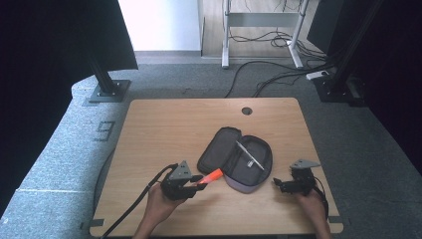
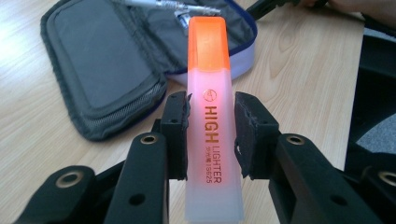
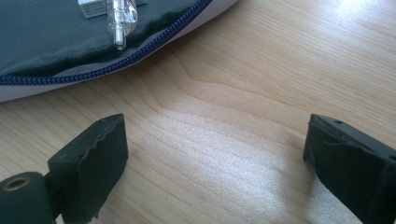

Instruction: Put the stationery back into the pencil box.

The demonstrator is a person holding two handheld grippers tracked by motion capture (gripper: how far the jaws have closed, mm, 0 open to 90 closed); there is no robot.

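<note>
**Orange highlighter clamped in the left gripper beside the open pencil case**

Nearest the front edge of the table (image 1: 149, 149), the person's two hands come in from below. The left hand (image 1: 158, 203) carries the left gripper (image 1: 198, 183), whose jaws are closed on an orange highlighter (image 1: 213, 175). In the left gripper view the two black pads press on the pale body of the highlighter (image 2: 212, 135) from either side, about halfway along it, with the printed lettering facing the camera and the orange cap end pointing away from the jaws toward the case. In the high view the highlighter is off the table, tilted, its orange end just beside the near left rim of the pencil case (image 1: 216, 152).

Toward the front right corner, the right hand (image 1: 312, 205) holds the right gripper (image 1: 278, 184) low over the wood. Its jaws stand wide apart with nothing but bare tabletop between them, as the right gripper view shows; the zip edge of the pencil case (image 3: 93, 72) lies just beyond them.

Farther in, around the middle of the table, the grey pencil case lies unzipped and spread flat in two halves. A silver pen (image 1: 250, 155) lies slantwise in its right half; the pen's clear tip (image 3: 120, 28) lies close to the blue zip.

Near the far edge there is a round cable hole (image 1: 247, 110) in the tabletop.
</note>
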